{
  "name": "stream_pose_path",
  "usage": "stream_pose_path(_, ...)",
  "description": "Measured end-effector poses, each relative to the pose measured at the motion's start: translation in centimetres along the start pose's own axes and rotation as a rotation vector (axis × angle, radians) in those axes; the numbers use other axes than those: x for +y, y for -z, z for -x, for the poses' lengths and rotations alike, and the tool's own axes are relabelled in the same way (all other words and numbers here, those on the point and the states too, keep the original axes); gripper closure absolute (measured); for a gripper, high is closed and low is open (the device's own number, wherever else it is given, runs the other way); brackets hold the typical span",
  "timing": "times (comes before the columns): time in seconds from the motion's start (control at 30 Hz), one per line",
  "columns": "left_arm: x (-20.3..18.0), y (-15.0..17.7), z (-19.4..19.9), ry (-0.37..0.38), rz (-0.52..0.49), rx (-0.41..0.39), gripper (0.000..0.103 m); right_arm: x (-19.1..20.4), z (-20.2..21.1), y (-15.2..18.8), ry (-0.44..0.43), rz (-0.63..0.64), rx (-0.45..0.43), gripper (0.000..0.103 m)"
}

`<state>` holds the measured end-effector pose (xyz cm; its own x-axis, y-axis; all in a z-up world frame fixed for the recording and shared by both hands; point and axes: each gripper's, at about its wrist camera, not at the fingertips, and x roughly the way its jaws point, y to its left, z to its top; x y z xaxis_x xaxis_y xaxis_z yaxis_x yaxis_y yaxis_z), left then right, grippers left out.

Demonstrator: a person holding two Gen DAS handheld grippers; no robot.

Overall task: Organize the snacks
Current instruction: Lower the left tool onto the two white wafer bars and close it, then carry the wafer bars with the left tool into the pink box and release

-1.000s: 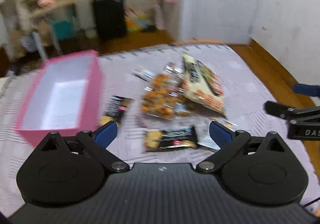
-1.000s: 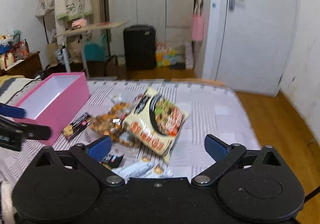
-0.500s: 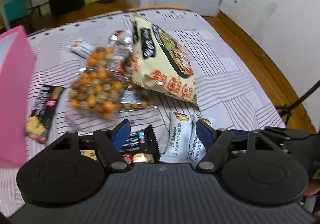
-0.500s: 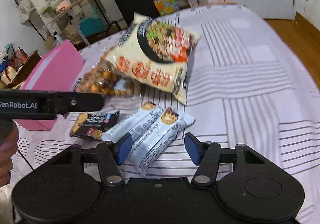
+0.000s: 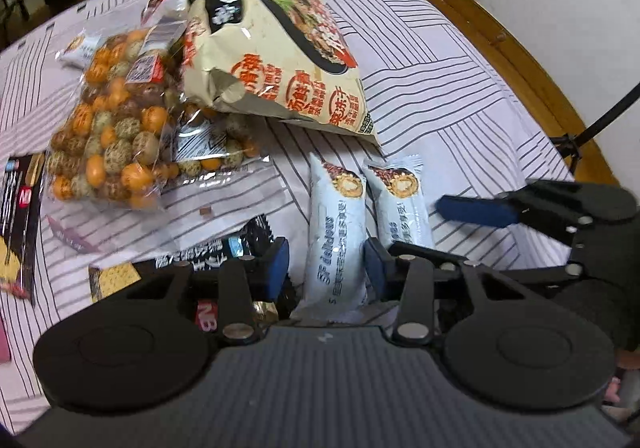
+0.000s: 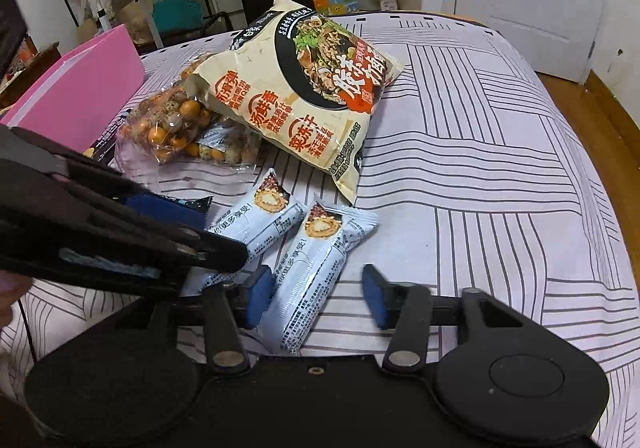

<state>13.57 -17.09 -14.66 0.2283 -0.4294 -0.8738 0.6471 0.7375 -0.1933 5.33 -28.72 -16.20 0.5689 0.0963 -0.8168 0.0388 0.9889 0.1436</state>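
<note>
Two pale blue snack bars lie side by side on the striped bedsheet. My left gripper [image 5: 326,268] is open, its jaws astride the left bar [image 5: 336,240], not closed on it. My right gripper [image 6: 316,294] is open, its jaws astride the right bar [image 6: 310,272]; the left bar [image 6: 256,226] lies beside it. The right bar shows in the left wrist view [image 5: 404,207]. A big noodle packet [image 5: 276,43] [image 6: 304,95] leans on a clear bag of coated nuts [image 5: 116,127] [image 6: 180,131].
A pink box [image 6: 76,95] stands at the left. A black cracker pack [image 5: 192,264] lies under my left gripper's left finger, another black pack [image 5: 18,224] at the far left. The bed's wooden edge [image 5: 500,43] runs along the right.
Both grippers have come down and forward over the snack pile, each now low over one pale blue bar. Both have narrowed their jaws but stay open.
</note>
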Motion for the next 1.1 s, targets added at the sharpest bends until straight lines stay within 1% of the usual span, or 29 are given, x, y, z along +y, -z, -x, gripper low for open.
stream_pose_path(0.03, -0.3, 0.0, 0.0, -0.003, -0.011, 0.001, 0.065, -0.1, -0.2, 0.2, -0.018, -0.008, 0.010, 0.048)
stream_pose_path(0.1, -0.5, 0.2, -0.7, -0.010, -0.019, -0.003, 0.067, -0.2, -0.8, 0.7, -0.016, -0.012, 0.003, 0.047)
stream_pose_path(0.2, 0.6, 0.4, -1.2, 0.026, 0.050, -0.004, 0.067, -0.8, -1.1, 0.9, -0.050, -0.023, -0.032, 0.046)
stream_pose_path(0.23, 1.0, 0.5, -1.3, 0.035, 0.075, -0.005, 0.068, -0.8, -1.1, 0.8, -0.053, -0.027, -0.035, 0.050)
stream_pose_path(0.27, 1.3, 0.5, -1.2, 0.039, 0.094, -0.010, 0.074, -0.7, -1.0, 0.8, -0.052, -0.025, -0.041, 0.057)
stream_pose_path(0.3, 1.5, 0.6, -1.0, 0.048, 0.106, -0.016, 0.076, -0.6, -0.9, 0.7, -0.074, -0.027, -0.043, 0.065)
stream_pose_path(0.33, 1.8, 0.7, -0.8, 0.060, 0.124, -0.018, 0.077, -0.6, -0.9, 0.6, -0.100, -0.047, -0.042, 0.066)
stream_pose_path(0.4, 2.2, 0.8, 0.0, 0.079, 0.152, -0.022, 0.078, -1.0, -0.8, 0.4, -0.150, -0.110, -0.037, 0.067)
stream_pose_path(0.47, 2.5, 1.0, 1.1, 0.085, 0.164, -0.043, 0.078, -1.2, -0.6, 0.4, -0.183, -0.145, -0.042, 0.068)
stream_pose_path(0.57, 2.9, 1.7, 3.3, 0.086, 0.175, -0.095, 0.078, -1.1, -0.2, 0.3, -0.191, -0.158, -0.033, 0.068)
stream_pose_path(0.67, 3.2, 1.9, 5.3, 0.086, 0.186, -0.115, 0.078, -0.6, 0.7, 0.1, -0.202, -0.161, -0.025, 0.068)
stream_pose_path(0.77, 3.8, 2.2, 7.1, 0.039, 0.192, -0.112, 0.078, 0.2, 1.7, -0.6, -0.198, -0.136, -0.011, 0.068)
stream_pose_path(0.83, 4.5, 2.6, 7.9, 0.033, 0.213, -0.095, 0.078, 0.9, 2.6, -1.2, -0.201, -0.106, 0.007, 0.068)
stream_pose_path(0.9, 5.0, 3.0, 8.8, 0.009, 0.225, -0.074, 0.078, 1.8, 3.3, -1.8, -0.209, -0.068, 0.031, 0.068)
stream_pose_path(0.97, 5.5, 4.0, 10.2, -0.020, 0.232, -0.080, 0.078, 3.1, 4.2, -2.5, -0.220, -0.011, 0.055, 0.068)
stream_pose_path(1.1, 7.0, 6.2, 13.0, -0.014, 0.278, -0.102, 0.078, 5.8, 5.8, -3.8, -0.251, 0.092, 0.085, 0.068)
